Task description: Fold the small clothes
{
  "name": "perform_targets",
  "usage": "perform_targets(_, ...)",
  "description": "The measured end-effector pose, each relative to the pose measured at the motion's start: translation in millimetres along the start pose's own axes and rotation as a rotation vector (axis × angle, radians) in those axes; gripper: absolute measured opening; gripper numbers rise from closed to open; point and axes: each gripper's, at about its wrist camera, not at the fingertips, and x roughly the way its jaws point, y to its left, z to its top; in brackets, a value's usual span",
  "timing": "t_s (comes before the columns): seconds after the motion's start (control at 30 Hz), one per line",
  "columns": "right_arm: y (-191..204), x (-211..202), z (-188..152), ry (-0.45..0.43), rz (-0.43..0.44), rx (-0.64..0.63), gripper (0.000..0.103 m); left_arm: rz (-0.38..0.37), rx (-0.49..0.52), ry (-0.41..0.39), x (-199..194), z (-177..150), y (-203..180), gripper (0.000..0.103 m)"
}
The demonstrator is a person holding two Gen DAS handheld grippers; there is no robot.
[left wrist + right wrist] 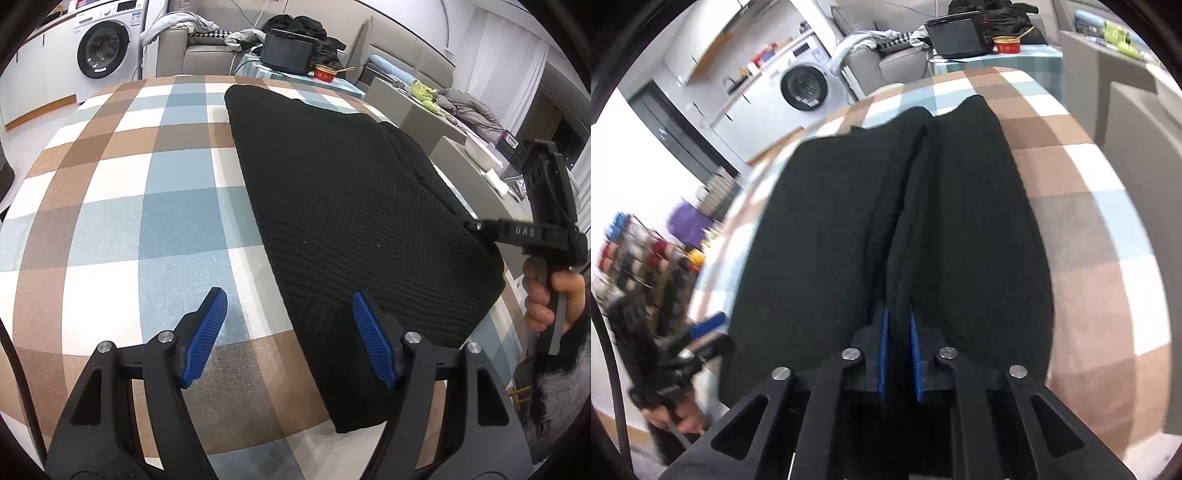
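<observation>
Left hand-held gripper: jaws spread wide, blue ribbed pads well apart, nothing between them, tilted downward at the near side.
Right hand-held gripper: jaws drawn close, pads clamped on a black fold. Right hand wraps the handle, far right.

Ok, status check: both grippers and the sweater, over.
Left gripper open, holding nothing, over the near edge of the black sweater. Right gripper shut on a sweater fold. Sweater on the checked tablecloth. Nothing in the way.
</observation>
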Motion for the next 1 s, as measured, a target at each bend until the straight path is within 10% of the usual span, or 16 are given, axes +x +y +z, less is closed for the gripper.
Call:
perform_targets(0.3, -13.6, 14.0, 36.4, -0.007, 0.131, 0.07, 0.046, 0.024, -0.006, -0.009, -2.8, 1.5, 6.2, 0.068)
perform_targets(0.6, -1.1, 22.1, 44.6, 0.016, 0.145, 0.021, 0.051, 0.013, -0.014, 0.0, 3.5, 5.9, 11.8, 0.068)
perform_targets(0.67, 6.8, 27.1, 45.9, 0.012, 0.094, -0.019, 0.048, 0.011, -0.013, -0.002, 3.4, 6.6, 11.6, 0.068)
perform_targets(0.8, 24.9, 32.9, 43.8, 0.002, -0.016, -0.137, 0.012, 0.013, -0.017, -0.007, 1.5, 6.8, 12.6, 0.068)
perform_targets(1.0, 50.3, -18.3, 47.1, -0.132, -0.068, -0.232, 0.008, 0.007, -0.015, -0.022, -5.2, 8.9, 10.4, 0.068)
